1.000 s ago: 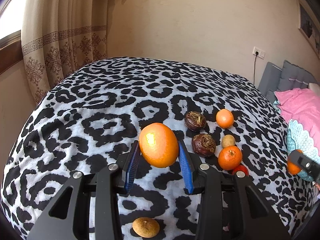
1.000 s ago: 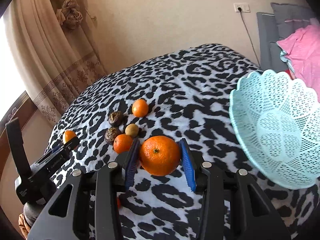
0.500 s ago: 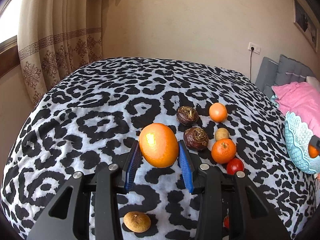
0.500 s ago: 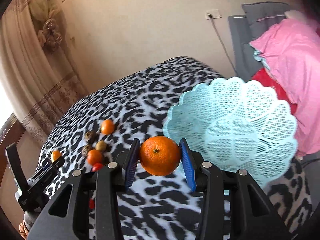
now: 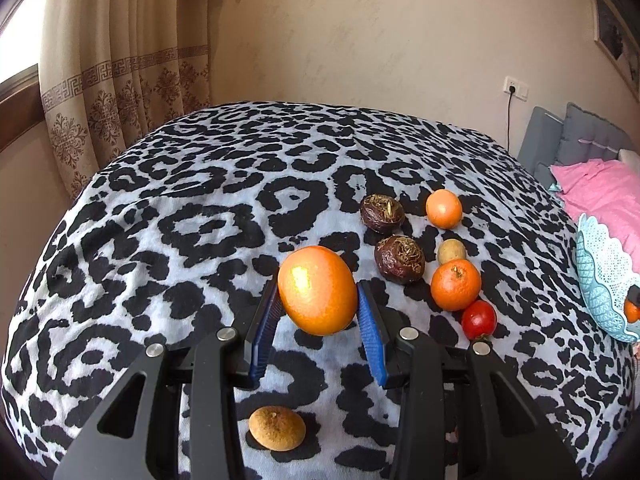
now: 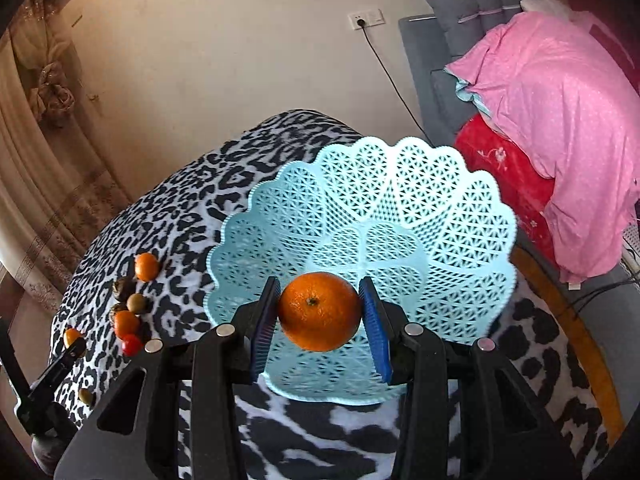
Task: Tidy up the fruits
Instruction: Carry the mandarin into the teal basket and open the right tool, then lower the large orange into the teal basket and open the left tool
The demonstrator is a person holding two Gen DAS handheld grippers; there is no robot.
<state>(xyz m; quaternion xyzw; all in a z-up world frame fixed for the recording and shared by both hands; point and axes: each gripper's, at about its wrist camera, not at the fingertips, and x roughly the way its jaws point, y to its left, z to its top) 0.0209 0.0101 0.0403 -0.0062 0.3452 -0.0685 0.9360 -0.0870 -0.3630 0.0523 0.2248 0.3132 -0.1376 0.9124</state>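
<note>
- On the left of the leopard-print surface [image 5: 168, 240], the left gripper [image 5: 318, 318] is holding a large orange [image 5: 317, 290] between its blue pads, jaws narrowed against the fruit and lifting it clear of the cloth.
- Near its base a flat tan fruit [image 5: 277, 427] is lying on the cloth.
- To the right, two dark wrinkled fruits [image 5: 382, 214], a far small orange [image 5: 443, 209], a pale round fruit [image 5: 451, 251], a mandarin [image 5: 455, 285] and a red tomato [image 5: 479, 319] are sitting clustered together.
- At the right end, the right gripper [image 6: 319, 318] is clamping a second orange [image 6: 319, 311] and hanging over the near side of the pale blue lattice basket [image 6: 440, 200].
</note>
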